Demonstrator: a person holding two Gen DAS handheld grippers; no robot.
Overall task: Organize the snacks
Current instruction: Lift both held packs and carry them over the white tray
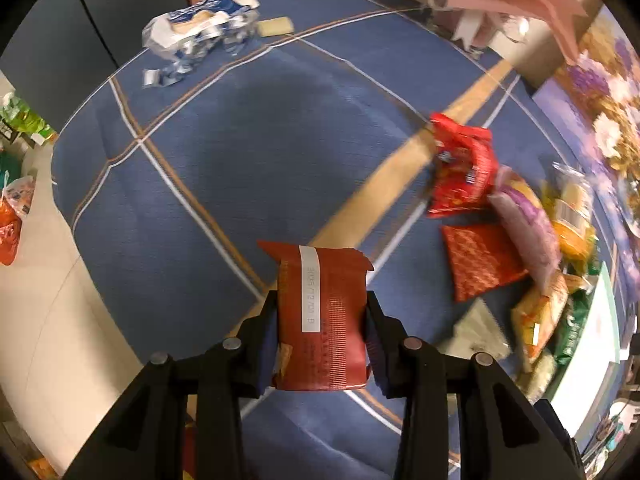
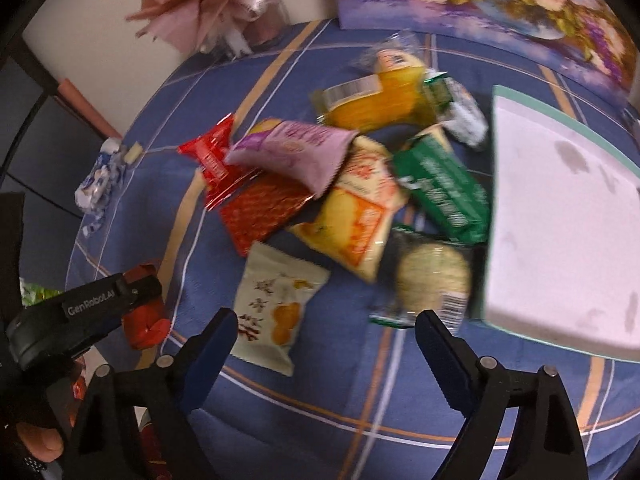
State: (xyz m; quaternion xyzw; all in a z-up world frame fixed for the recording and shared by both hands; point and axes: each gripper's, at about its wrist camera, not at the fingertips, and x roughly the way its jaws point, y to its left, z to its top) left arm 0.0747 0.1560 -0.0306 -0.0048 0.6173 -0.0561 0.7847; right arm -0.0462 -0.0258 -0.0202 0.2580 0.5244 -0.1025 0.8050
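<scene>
Sorting looks barely begun: the left claw (image 1: 322,320) is clamped on one crinkly dark-red foil packet (image 1: 320,316), held above the blue plaid tabletop (image 1: 240,152), left of the heap. The right claw (image 2: 326,336) gapes wide, empty, over the glossy snack pile (image 2: 352,184). The white tray (image 2: 560,220) on the right appears bare.
</scene>
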